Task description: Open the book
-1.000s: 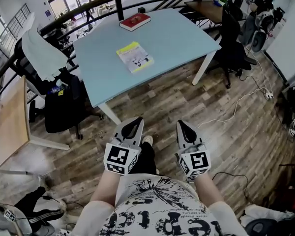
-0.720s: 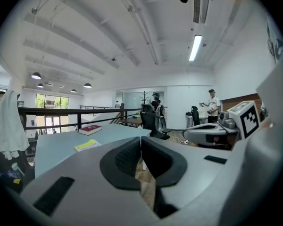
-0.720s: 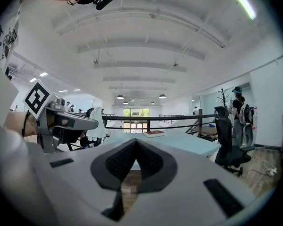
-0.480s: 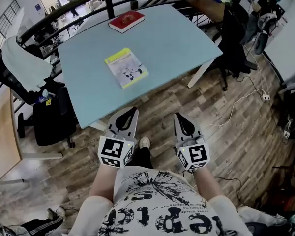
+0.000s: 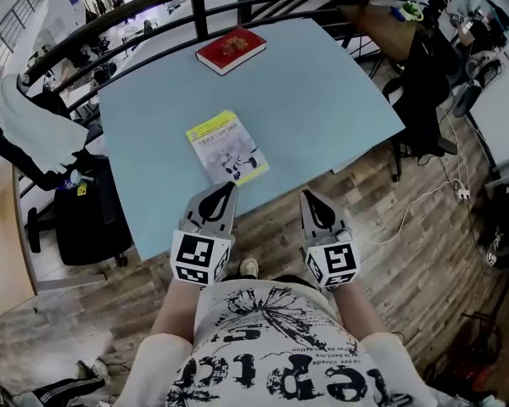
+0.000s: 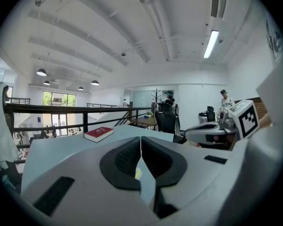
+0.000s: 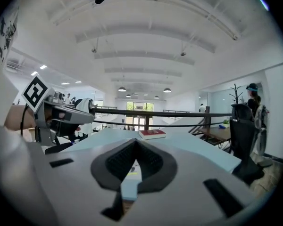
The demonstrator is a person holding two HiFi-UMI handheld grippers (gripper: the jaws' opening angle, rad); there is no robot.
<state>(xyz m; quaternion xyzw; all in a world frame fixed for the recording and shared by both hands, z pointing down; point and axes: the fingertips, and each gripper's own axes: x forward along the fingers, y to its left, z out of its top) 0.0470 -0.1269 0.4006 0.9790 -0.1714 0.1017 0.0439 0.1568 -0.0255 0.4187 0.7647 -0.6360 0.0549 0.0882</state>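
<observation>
A closed book with a yellow and white cover lies flat near the front of the light blue table. A closed red book lies at the table's far edge, and it also shows in the left gripper view and the right gripper view. My left gripper is shut and empty, with its tip just short of the yellow book's near edge. My right gripper is shut and empty over the table's front edge, to the right of that book. Both point level across the tabletop.
A black railing runs behind the table. A black chair draped with a white garment stands at the left, and dark chairs with bags at the right. A white cable trails over the wood floor. A person stands far off.
Both grippers have travelled forward together from over the floor to the table's front edge. The table and both books now sit closer. The jaws stayed shut.
</observation>
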